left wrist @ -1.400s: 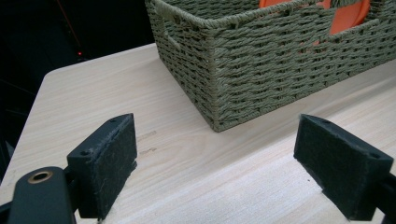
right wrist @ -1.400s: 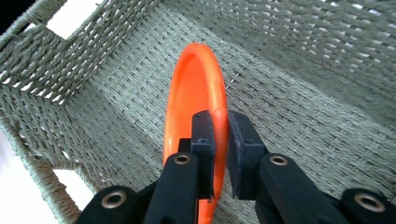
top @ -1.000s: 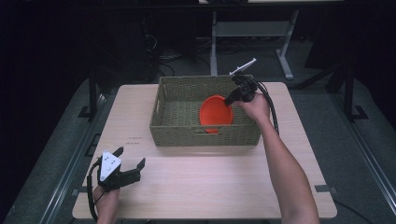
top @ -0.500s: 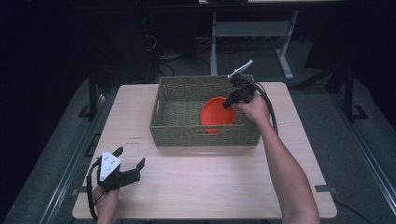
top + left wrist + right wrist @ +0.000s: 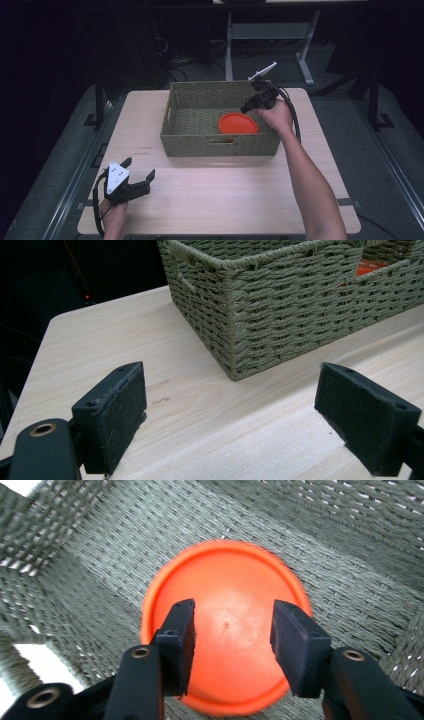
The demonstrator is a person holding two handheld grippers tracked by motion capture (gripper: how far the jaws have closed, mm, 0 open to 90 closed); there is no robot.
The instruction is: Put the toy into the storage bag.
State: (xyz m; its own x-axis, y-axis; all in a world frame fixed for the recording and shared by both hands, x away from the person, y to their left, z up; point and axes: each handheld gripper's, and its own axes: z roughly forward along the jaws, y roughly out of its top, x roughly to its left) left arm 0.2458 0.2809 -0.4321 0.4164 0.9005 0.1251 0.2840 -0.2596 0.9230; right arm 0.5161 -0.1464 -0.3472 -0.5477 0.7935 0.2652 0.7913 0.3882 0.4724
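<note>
No legible text, label, brand, number or sign is present. Two short dark marks lie on the desk [image 5: 200, 200] surface near its left edge, just off the front left corner of the basket [image 5: 220, 142]. In the high view they resemble small printed lines, but they are too small to read. In the left gripper view the same marks appear as faint smudges with no readable characters.

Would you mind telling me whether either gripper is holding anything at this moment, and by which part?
Nothing is held. The right gripper, jaws just opened, hangs above the orange plate lying in the basket; the left gripper is open and empty.
</note>
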